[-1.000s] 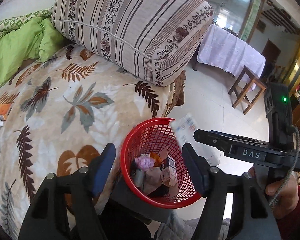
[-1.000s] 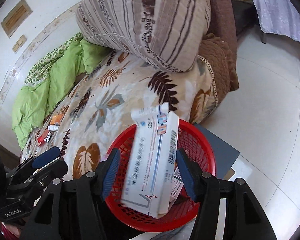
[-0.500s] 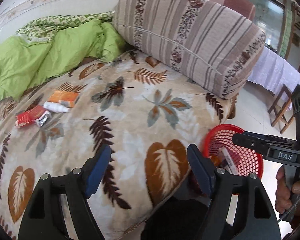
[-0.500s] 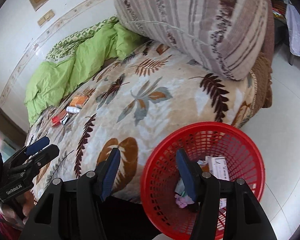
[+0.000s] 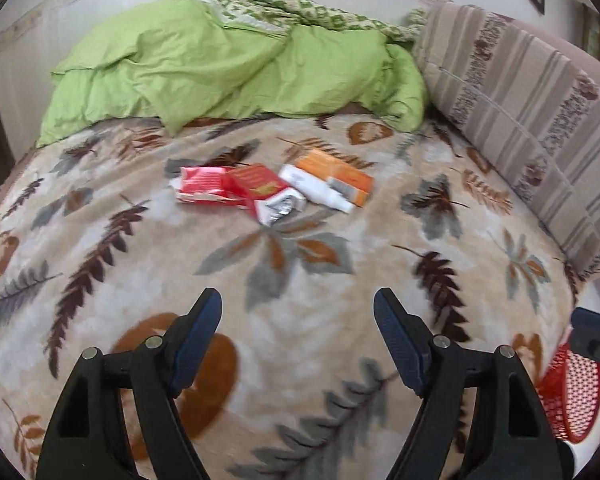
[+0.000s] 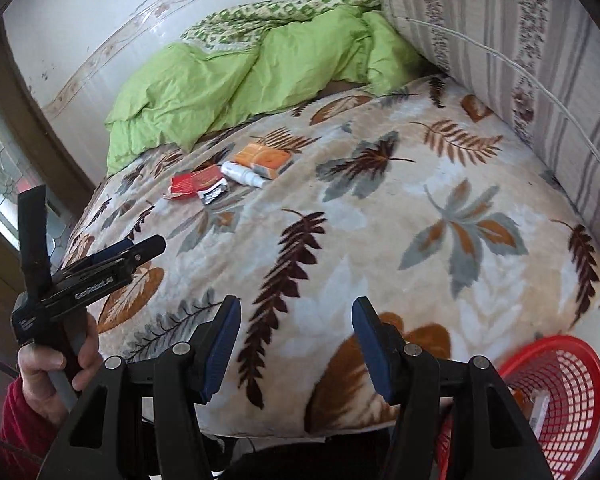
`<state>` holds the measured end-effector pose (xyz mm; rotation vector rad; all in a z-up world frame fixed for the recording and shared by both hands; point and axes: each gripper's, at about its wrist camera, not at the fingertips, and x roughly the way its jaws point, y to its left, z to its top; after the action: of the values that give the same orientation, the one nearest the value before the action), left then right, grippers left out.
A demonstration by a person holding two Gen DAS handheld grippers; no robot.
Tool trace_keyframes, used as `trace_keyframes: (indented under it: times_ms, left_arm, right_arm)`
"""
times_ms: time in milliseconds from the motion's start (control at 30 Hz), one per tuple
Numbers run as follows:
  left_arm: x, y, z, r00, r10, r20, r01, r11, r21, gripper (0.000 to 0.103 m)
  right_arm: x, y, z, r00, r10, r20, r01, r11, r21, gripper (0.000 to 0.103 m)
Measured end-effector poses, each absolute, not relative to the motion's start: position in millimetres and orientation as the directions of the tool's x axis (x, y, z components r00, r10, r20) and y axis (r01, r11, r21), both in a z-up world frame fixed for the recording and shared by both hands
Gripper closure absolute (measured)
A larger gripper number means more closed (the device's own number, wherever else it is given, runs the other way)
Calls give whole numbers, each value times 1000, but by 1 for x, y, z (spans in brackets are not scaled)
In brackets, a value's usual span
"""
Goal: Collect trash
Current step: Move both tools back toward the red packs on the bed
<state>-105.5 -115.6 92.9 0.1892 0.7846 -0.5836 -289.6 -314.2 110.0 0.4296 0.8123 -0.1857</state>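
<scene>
Trash lies in a cluster on the leaf-patterned bed blanket (image 5: 300, 300): a red packet (image 5: 202, 190), a red and silver box (image 5: 266, 196), a white tube (image 5: 316, 189) and an orange box (image 5: 334, 176). The cluster also shows in the right wrist view, with the orange box (image 6: 266, 159) and the red packet (image 6: 192, 185). My left gripper (image 5: 298, 338) is open and empty, well short of the cluster. My right gripper (image 6: 296, 344) is open and empty over the bed's near edge. The red basket (image 6: 556, 396) stands at lower right and holds trash.
A crumpled green duvet (image 5: 228, 68) lies at the back of the bed. A large striped pillow (image 5: 532, 120) lies along the right side. The left gripper's body and the hand holding it (image 6: 60, 304) show at left in the right wrist view.
The white box held by my right gripper dropped into the red basket. Both grippers have swung left, away from the basket and toward the bed with the trash cluster.
</scene>
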Motion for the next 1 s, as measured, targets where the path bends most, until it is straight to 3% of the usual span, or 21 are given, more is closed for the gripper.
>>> trace_keyframes:
  times_ms: [100,300,433,533,767,1000]
  left_arm:
    - [-68,-94,78,580,-343,-739,489,872,-21,26]
    - [-19,-63,72,587,-310,-748,390,918,-74,26]
    - [-3,-43,72,551,-354,-755,338,923,-186,26]
    - [1,-34,74,563,-350,-749,324,927,-190,26]
    - [13,-12,73,553,-354,-754,276,932,-235,26]
    - [21,1,70,547,-354,-758,246,934,-259,26]
  right_arm:
    - [-249,-300,111,665,43,-746,264,920,289,42]
    - [-150,-268,100,642,135,-755,132,950,282,39]
    - [-82,-252,82,610,176,-773,68,960,272,38]
    - [-33,-244,69,580,196,-790,19,967,254,37]
    - [38,-251,47,567,72,-820,50,991,122,37]
    - [73,-252,32,533,198,-823,16,970,243,36]
